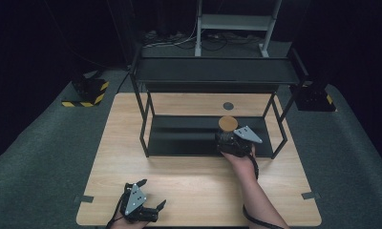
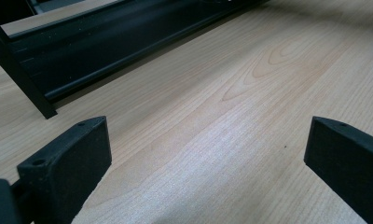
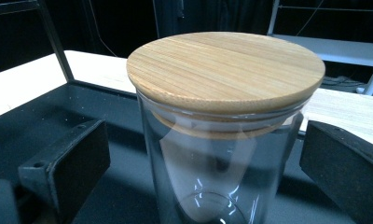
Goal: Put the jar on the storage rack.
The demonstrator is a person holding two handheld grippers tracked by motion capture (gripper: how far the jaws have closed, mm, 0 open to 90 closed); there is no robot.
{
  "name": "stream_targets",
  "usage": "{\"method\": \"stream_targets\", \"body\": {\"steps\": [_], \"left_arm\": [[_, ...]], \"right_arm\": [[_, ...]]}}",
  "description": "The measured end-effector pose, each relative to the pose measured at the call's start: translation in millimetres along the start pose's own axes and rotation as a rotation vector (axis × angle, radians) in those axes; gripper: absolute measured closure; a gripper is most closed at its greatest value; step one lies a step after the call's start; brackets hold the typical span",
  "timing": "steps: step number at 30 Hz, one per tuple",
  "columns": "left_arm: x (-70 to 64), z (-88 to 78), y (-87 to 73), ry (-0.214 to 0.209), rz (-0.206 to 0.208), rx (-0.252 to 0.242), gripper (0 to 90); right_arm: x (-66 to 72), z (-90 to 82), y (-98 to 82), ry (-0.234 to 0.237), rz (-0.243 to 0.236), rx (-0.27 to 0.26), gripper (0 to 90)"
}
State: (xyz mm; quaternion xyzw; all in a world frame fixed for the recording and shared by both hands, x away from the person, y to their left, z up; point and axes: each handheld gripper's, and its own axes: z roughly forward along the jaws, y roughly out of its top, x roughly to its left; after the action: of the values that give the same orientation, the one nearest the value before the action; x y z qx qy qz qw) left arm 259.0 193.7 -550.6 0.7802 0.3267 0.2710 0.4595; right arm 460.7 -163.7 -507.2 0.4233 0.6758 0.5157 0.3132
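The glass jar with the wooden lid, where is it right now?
The glass jar stands on the black rack's lower shelf, toward its right end in the high view, between the open jaws of the right gripper.

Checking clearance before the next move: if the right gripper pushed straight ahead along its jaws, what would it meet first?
The glass jar with the bamboo lid. It stands on the rack's lower shelf, centred between the open jaws of the right gripper with a gap on each side, so its glass wall would likely reach the gripper's body first.
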Motion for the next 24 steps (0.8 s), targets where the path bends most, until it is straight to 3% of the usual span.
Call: {"method": "stream_targets", "body": {"steps": [24], "left_arm": [[-0.6,0.5,0.2,0.001,0.005,0.004,1.0]], "right_arm": [[1.8,-11.2,-1.1,0.003,-0.002,-0.010,0.0]]}}
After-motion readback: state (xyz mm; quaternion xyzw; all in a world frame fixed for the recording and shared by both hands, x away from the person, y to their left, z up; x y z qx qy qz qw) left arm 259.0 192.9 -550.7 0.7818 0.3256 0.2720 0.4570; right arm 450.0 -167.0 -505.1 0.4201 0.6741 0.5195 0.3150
